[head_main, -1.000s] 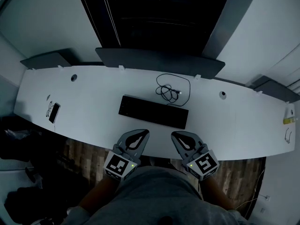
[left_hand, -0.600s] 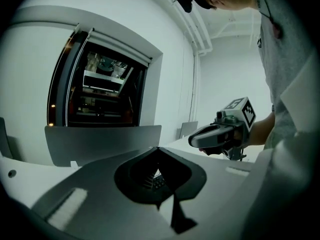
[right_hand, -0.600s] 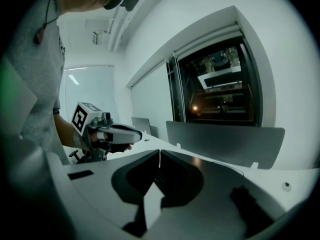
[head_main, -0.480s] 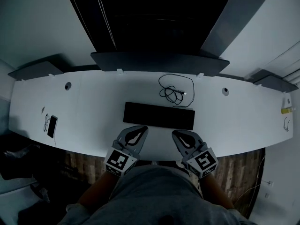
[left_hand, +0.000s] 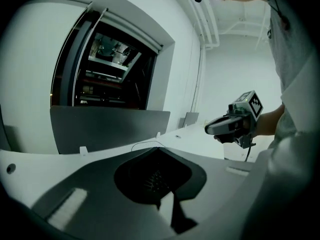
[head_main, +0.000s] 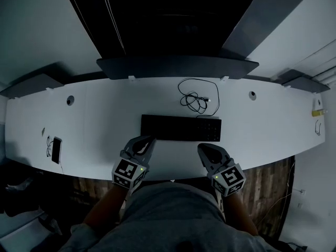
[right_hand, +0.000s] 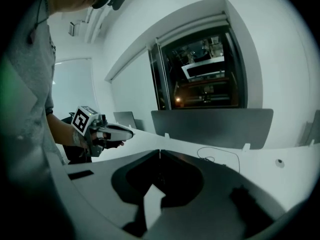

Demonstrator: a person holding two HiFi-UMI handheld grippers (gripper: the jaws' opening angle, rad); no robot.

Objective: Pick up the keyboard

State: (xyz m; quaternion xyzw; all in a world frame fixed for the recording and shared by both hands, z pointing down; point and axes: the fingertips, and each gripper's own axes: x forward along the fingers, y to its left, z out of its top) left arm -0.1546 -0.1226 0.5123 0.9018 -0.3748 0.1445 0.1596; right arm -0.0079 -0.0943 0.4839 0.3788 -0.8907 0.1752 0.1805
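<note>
Left gripper (head_main: 149, 140) and right gripper (head_main: 203, 148), jaws closed, empty; keyboard (head_main: 181, 128) just beyond.

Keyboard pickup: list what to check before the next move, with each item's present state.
1. Keyboard flat on the desk, fully in view: ok.
2. Left gripper jaws apart for a grasp: not ok, shut.
3. Right gripper jaws apart for a grasp: not ok, shut.
4. Both grippers empty: ok.
5. Coiled cable free of the keyboard: cannot tell; it lies just behind the right half.
</note>
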